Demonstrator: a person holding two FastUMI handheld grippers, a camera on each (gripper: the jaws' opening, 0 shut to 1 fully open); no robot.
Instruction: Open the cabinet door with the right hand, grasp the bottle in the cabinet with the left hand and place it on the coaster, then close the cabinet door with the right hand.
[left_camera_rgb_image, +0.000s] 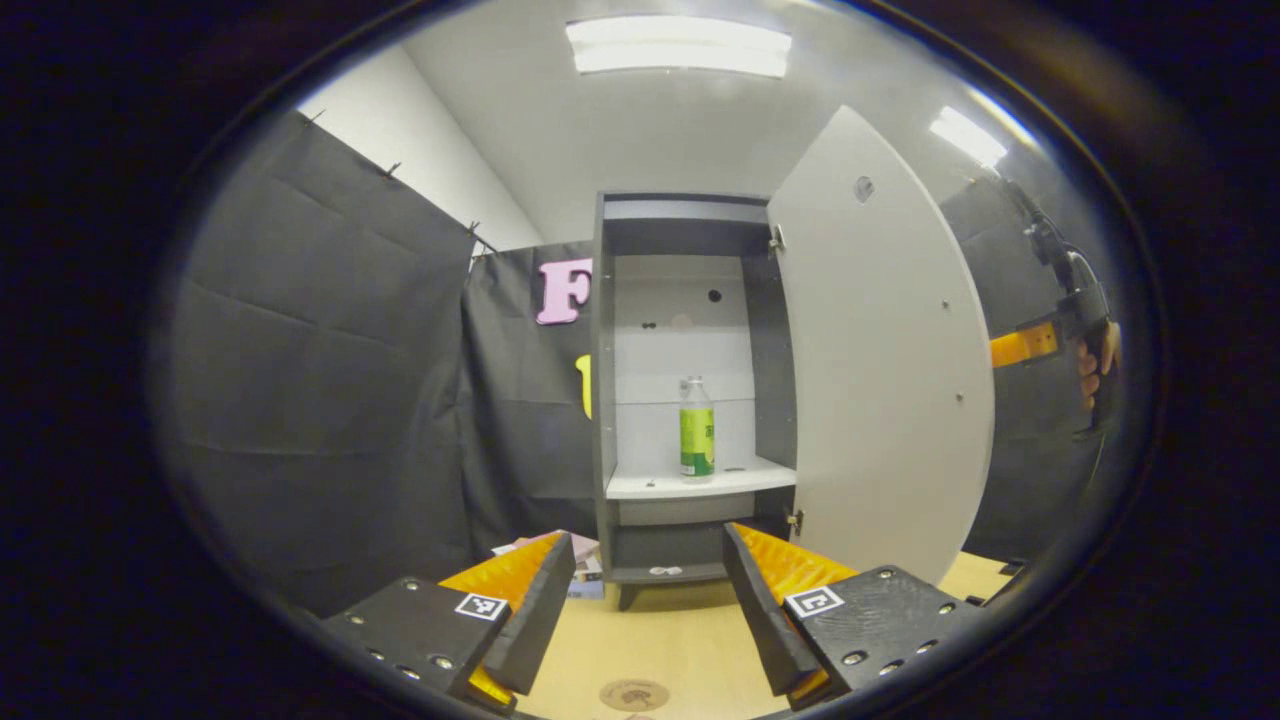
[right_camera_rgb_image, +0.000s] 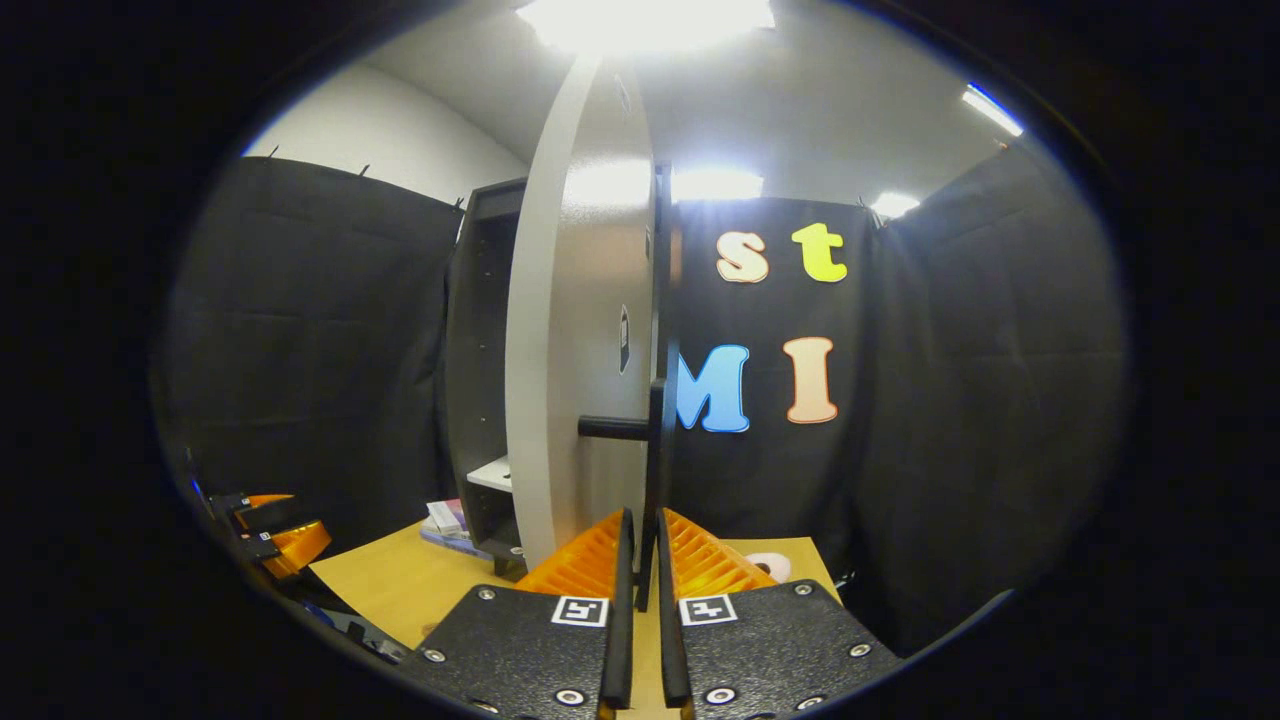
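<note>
Left gripper view: the left gripper (left_camera_rgb_image: 648, 600) faces the open cabinet (left_camera_rgb_image: 690, 390), fingers spread wide and empty. The bottle (left_camera_rgb_image: 697, 428) stands upright on the white shelf (left_camera_rgb_image: 700, 482); the coaster (left_camera_rgb_image: 634, 694) lies on the table below. Advance straight, centring the bottle between the fingers.

Right gripper view: the right gripper (right_camera_rgb_image: 640, 575) is clamped on the door handle (right_camera_rgb_image: 655, 440); hold the cabinet door (right_camera_rgb_image: 580, 330) steady.

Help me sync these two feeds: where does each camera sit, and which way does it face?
Left gripper view: rides the open left gripper, facing the cabinet and bottle; right gripper farther off.
Right gripper view: rides the right gripper, shut on the door handle, facing the door's edge; left gripper low left.
Shared: cabinet door, table.
</note>
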